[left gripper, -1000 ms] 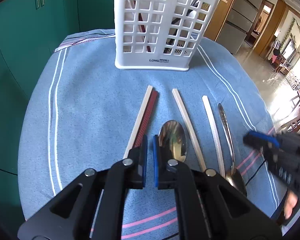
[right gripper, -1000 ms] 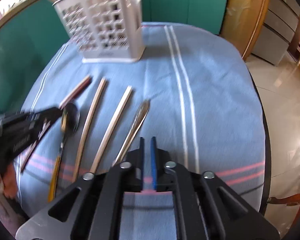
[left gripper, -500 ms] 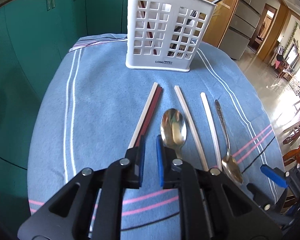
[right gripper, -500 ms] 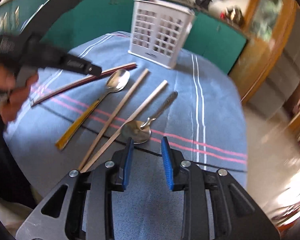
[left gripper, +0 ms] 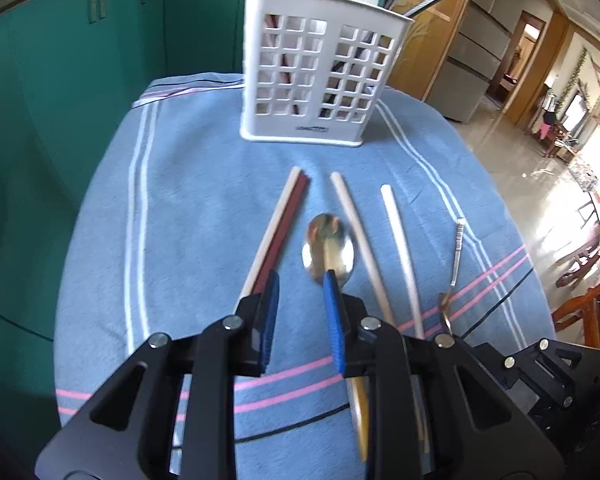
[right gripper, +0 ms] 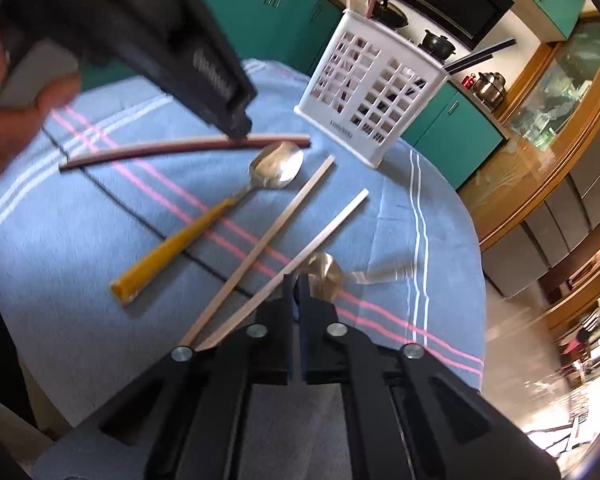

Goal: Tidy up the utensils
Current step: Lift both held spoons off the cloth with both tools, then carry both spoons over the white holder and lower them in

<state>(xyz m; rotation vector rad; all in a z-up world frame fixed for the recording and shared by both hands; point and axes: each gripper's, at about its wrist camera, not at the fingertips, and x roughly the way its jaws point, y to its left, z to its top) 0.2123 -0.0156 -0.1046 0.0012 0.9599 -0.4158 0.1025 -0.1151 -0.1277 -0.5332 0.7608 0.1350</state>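
Note:
On the blue cloth [left gripper: 180, 200] lie a pale and a dark red chopstick [left gripper: 278, 236] side by side, a yellow-handled spoon [left gripper: 328, 246], and two more pale chopsticks [left gripper: 360, 240] [left gripper: 400, 248]. My left gripper [left gripper: 300, 292] hovers between the dark chopstick and the spoon bowl; its jaws are opening with nothing between them. My right gripper [right gripper: 298, 280] is shut on the bowl edge of a small metal spoon [right gripper: 326, 272], whose handle is blurred and points right. The white utensil caddy [left gripper: 312, 76] stands at the back with several sticks in it.
Green cabinets [left gripper: 80, 60] ring the table's far and left sides. The table edge drops to a shiny floor [left gripper: 520, 152] on the right, with a wooden chair [left gripper: 588, 312] close by. A hand [right gripper: 16, 128] holds the left gripper [right gripper: 238, 126] above the dark chopstick.
The left jaws have spread apart and risen slightly. The right gripper swung round to the small spoon's bowl, opened, then shut on it; the spoon's handle has pivoted right.

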